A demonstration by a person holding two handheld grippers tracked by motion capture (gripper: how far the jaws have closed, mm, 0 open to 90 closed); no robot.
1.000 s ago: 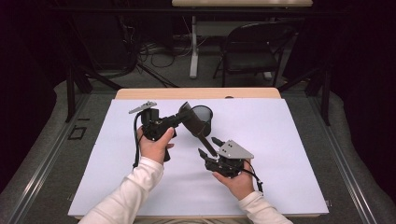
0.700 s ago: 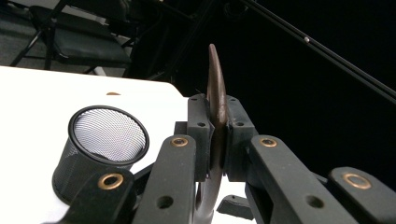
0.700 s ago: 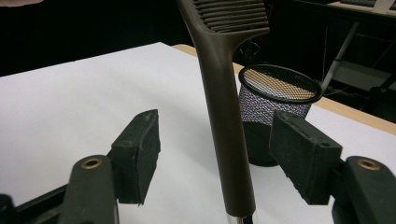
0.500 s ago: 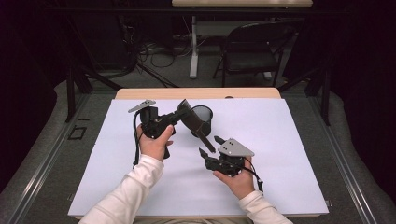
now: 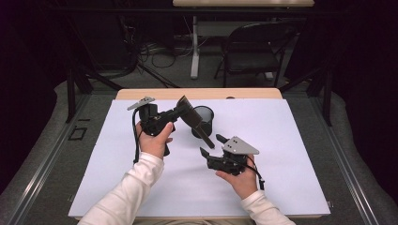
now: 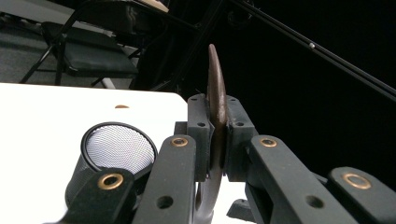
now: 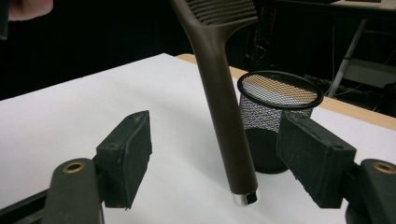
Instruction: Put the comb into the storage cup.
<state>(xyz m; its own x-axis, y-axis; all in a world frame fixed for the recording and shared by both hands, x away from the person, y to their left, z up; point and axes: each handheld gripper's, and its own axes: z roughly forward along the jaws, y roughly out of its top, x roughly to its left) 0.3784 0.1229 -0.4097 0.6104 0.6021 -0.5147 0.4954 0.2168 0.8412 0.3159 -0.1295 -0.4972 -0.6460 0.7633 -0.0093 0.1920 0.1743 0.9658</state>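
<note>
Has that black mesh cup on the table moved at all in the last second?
No. The black mesh cup stands at the same spot near the table's wooden far edge, just behind the comb that the left gripper holds.

1. light falls from above onto the white table sheet (image 5: 281, 154), which reads bright and even in the high view, with no hard glare.
2. the room behind the table sinks into near black, and the chair (image 5: 256, 51) is barely lit.
3. shadows under the hands are soft and faint.
4. in the left gripper view the near jaws look soft and the white surface blows out pale.
5. the right gripper view holds the brown spatula (image 7: 224, 107) handle fairly sharp, while the mesh cup (image 7: 275, 116) shimmers with grainy moiré and the background blurs dark.
</note>
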